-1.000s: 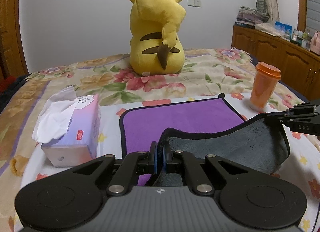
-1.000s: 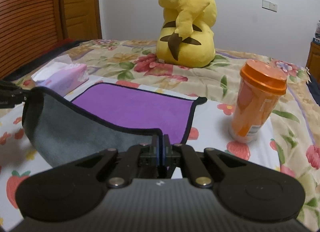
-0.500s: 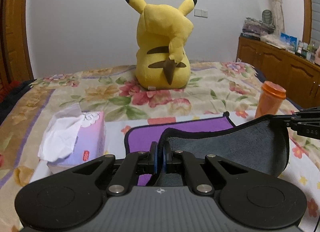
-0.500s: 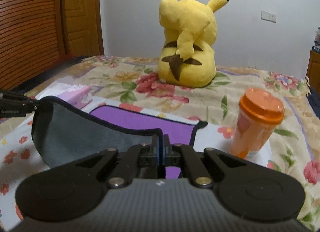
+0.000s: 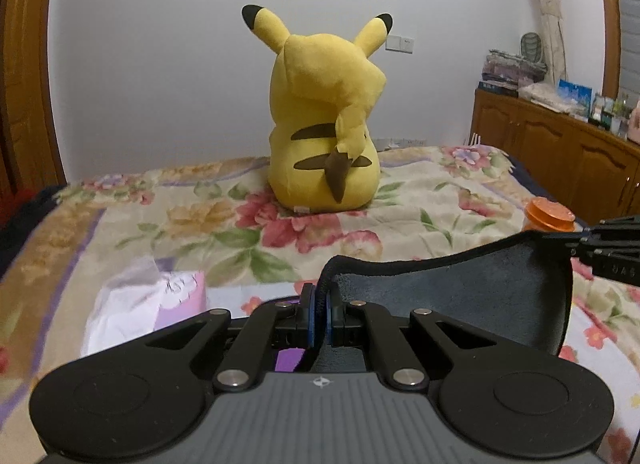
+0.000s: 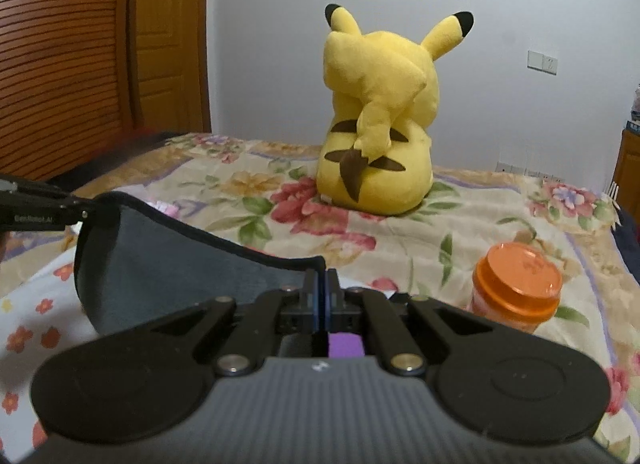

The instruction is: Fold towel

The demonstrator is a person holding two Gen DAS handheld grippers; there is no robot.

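The towel (image 5: 452, 296) is purple on one side and grey on the other, with a black hem. Its near edge is lifted off the bed and hangs between both grippers, grey side showing; it also shows in the right wrist view (image 6: 176, 260). My left gripper (image 5: 320, 304) is shut on the towel's left corner. My right gripper (image 6: 323, 296) is shut on the right corner. A sliver of the purple side (image 6: 346, 345) shows below the right fingers. The rest of the towel is hidden behind the gripper bodies.
A yellow Pikachu plush (image 5: 324, 124) sits at the back of the floral bed (image 5: 440, 192). A tissue box (image 5: 160, 304) lies left of the towel. An orange lidded cup (image 6: 516, 288) stands to the right. A wooden cabinet (image 5: 560, 156) lines the right wall.
Both grippers have risen with the towel's near edge. Most of the purple face has dropped out of sight below the grippers. The cup and tissue box sit lower in view.
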